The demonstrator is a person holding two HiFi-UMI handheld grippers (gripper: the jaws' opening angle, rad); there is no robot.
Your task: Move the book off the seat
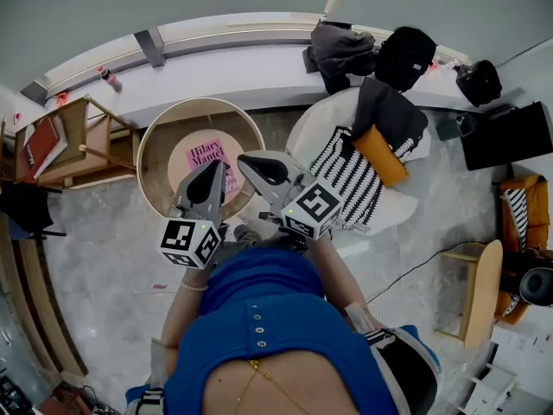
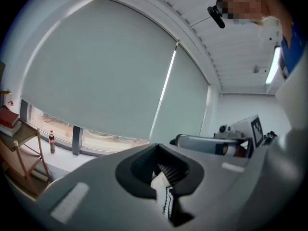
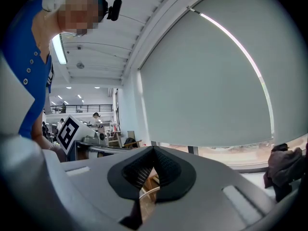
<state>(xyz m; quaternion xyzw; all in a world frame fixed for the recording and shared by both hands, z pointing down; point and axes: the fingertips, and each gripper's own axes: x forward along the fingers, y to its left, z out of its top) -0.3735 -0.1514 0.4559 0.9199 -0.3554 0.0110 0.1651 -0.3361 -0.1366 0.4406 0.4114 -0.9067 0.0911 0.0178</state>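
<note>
Pink paperback book (image 1: 207, 157) lies flat on the round wooden rimmed table (image 1: 155, 158), centre-left of frame, apart from the white armchair seat (image 1: 315, 128) to its right. Seat holds only a striped cushion (image 1: 346, 175) and an orange pillow (image 1: 380, 156). Left gripper (image 1: 210, 173) and right gripper (image 1: 257, 167) hover above the table, both clenched, empty. Looks done; nothing left but backing away.

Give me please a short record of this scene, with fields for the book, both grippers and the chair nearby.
book: pink, flat on the round wooden seat, partly hidden by the left gripper
left gripper: shut, empty
right gripper: shut, empty, beside the left one
white chair: holds a striped cloth and an orange cushion
task state: book not yet moved
</note>
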